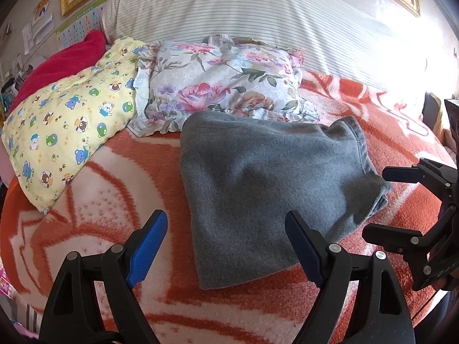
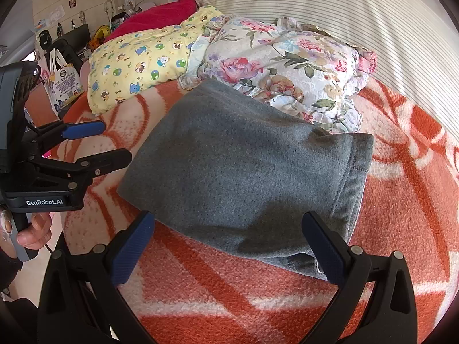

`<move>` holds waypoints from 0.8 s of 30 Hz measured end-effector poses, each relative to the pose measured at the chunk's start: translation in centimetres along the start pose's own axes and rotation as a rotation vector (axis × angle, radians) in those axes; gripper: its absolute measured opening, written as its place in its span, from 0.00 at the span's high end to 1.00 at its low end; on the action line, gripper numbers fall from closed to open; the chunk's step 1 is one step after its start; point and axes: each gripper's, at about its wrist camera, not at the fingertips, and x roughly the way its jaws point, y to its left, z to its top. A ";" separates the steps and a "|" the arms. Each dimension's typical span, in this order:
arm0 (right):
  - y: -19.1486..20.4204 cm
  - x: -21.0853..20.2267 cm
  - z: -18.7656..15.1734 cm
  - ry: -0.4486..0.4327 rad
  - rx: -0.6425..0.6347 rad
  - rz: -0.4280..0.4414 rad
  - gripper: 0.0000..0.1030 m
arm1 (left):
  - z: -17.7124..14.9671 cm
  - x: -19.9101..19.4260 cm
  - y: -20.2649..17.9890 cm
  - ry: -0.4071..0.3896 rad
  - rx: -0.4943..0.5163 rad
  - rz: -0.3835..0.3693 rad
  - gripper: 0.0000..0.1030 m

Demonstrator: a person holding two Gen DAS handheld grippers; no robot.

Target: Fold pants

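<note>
The grey fleece pants lie folded into a compact stack on the orange and white blanket; they also show in the right wrist view, with the waistband at the right. My left gripper is open and empty, just above the stack's near left corner; it also shows in the right wrist view beside the stack's left edge. My right gripper is open and empty over the stack's near edge; it also shows in the left wrist view at the stack's right side.
A floral pillow and a yellow bear-print pillow lie just behind the pants. A red cloth and a striped bolster lie further back. A tote bag and desk clutter stand left of the bed.
</note>
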 end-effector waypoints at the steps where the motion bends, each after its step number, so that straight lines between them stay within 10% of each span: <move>1: 0.0 0.0 0.0 0.000 -0.001 0.001 0.00 | 0.0 0.0 0.0 0.000 0.000 0.000 0.18; 24: -0.4 0.1 -0.1 0.002 0.007 -0.001 0.00 | 0.1 0.1 -0.5 0.009 0.009 -0.007 0.18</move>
